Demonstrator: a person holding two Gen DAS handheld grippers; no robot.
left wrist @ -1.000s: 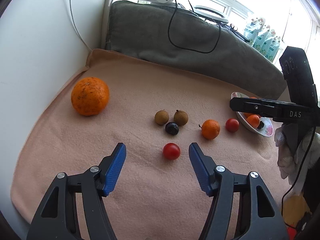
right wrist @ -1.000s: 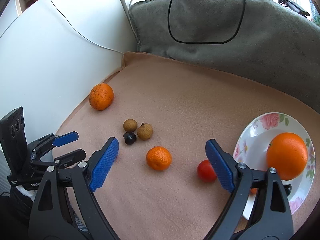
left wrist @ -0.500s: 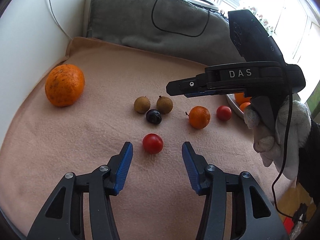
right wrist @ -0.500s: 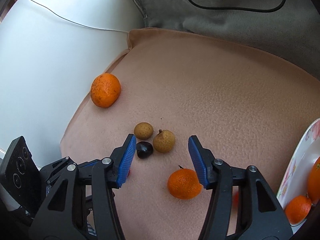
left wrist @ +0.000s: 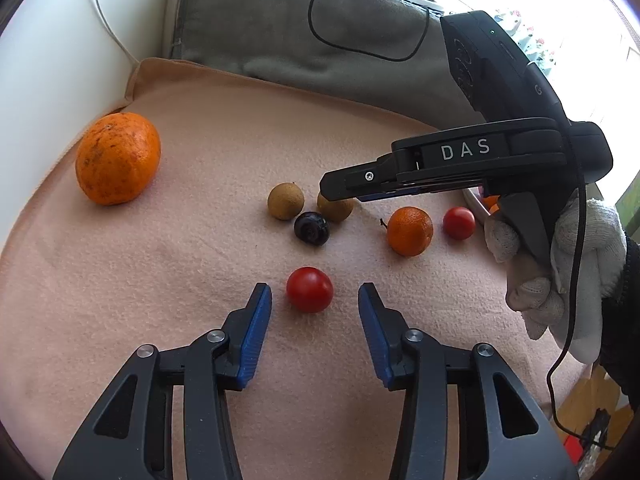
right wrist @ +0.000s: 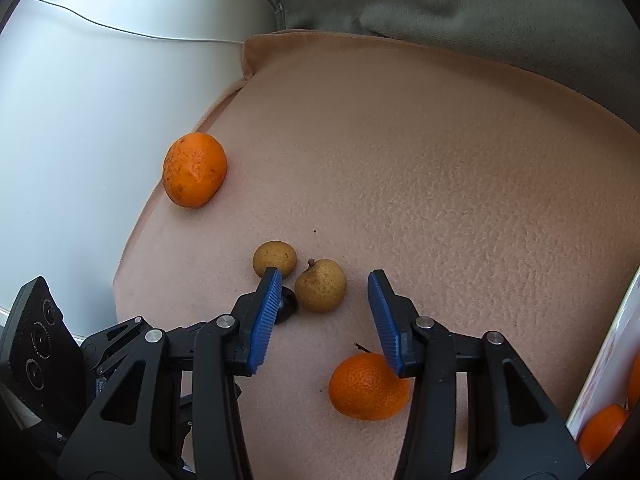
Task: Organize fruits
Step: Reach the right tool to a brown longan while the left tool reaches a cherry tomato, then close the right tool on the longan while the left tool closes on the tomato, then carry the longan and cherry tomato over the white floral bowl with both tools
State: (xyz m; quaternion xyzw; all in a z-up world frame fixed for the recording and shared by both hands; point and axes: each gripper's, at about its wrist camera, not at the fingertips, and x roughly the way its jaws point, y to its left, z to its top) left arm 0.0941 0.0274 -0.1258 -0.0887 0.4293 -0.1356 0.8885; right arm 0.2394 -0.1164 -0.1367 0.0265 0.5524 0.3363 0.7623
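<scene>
Holding small oranges [right wrist: 602, 432], plate [right wrist: 600, 364] sits right; both grippers' fingers [left wrist: 256, 334] narrowing, gripping nothing.

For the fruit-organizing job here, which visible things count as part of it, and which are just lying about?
Part of the job:
red cherry tomato
dark plum
two brown longans
small mandarin
large orange
plate

Lying about:
grey cushion
black cable
white cable

A black cable [left wrist: 320, 12] trails across the grey cushion [left wrist: 304, 40].
</scene>
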